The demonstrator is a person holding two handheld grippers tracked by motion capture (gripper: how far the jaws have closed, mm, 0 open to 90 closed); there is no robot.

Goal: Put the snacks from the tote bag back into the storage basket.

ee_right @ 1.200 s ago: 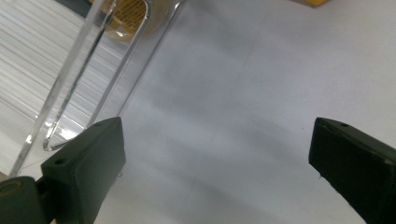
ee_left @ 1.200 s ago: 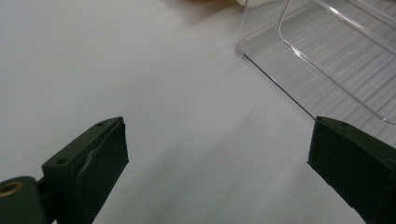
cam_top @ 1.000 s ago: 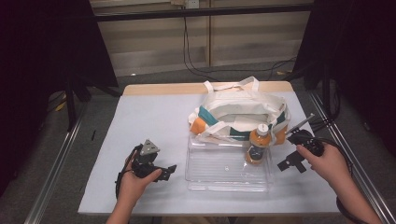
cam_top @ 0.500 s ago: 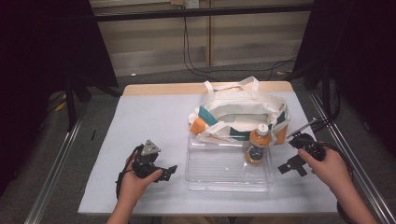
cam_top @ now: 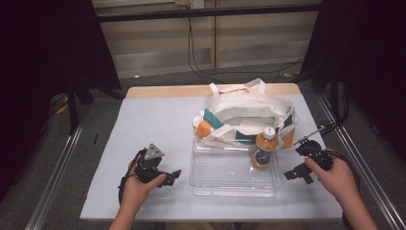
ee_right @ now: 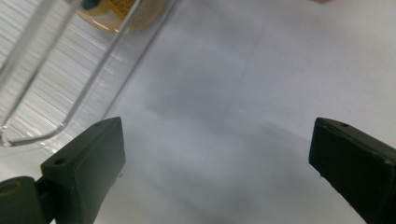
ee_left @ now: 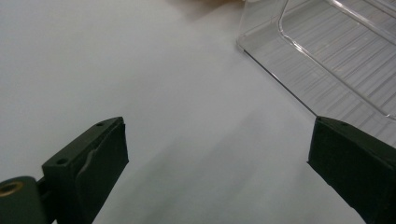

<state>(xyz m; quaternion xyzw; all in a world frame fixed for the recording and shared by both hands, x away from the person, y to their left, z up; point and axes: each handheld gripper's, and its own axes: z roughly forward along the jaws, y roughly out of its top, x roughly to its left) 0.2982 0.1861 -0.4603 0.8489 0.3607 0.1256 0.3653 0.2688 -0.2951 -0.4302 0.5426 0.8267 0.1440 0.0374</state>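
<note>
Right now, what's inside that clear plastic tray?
One orange drink bottle stands upright at the far right corner of the clear tray; the rest looks bare. The bag behind hides its own contents.

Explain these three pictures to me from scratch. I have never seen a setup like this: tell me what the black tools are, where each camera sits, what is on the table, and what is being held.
A person sits at a white table and holds a tool in each hand: a hand-held gripper with two black jaws that open and close like tongs.

The wide picture comes from a fixed camera above the person, looking forward and down. There the left hand-held gripper shows at the left and the right hand-held gripper at the right.

The other two pictures come from small cameras riding on each tool, looking along its own jaws. In both, the jaws stand wide apart over bare tabletop, so nothing is held.

On the table lie a clear plastic tray, an orange drink bottle with a white cap standing in the tray's far right corner, and behind it a white cloth bag with teal trim.
</note>
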